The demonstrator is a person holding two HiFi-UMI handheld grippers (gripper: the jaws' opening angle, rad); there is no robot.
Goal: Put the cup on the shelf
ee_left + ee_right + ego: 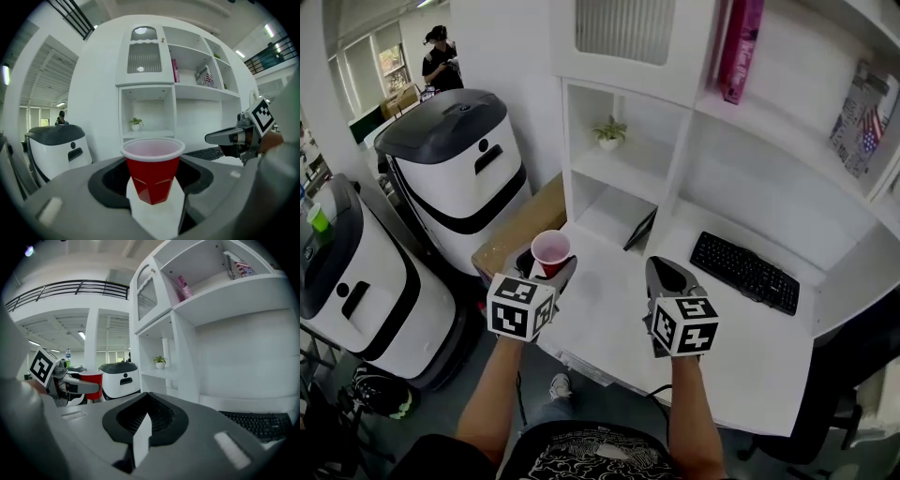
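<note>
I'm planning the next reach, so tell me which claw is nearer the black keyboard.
Right. The right claw hangs just left of the keyboard; the left claw, shut on the red cup, sits farther left.

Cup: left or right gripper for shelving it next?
Left. The left gripper is shut on the red cup, which is upright and facing the shelf. The right gripper is shut and empty beside it.

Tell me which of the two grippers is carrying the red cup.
The left gripper: its fingers are shut on the red cup, held upright. The right gripper beside it is shut with nothing between its fingers.
</note>
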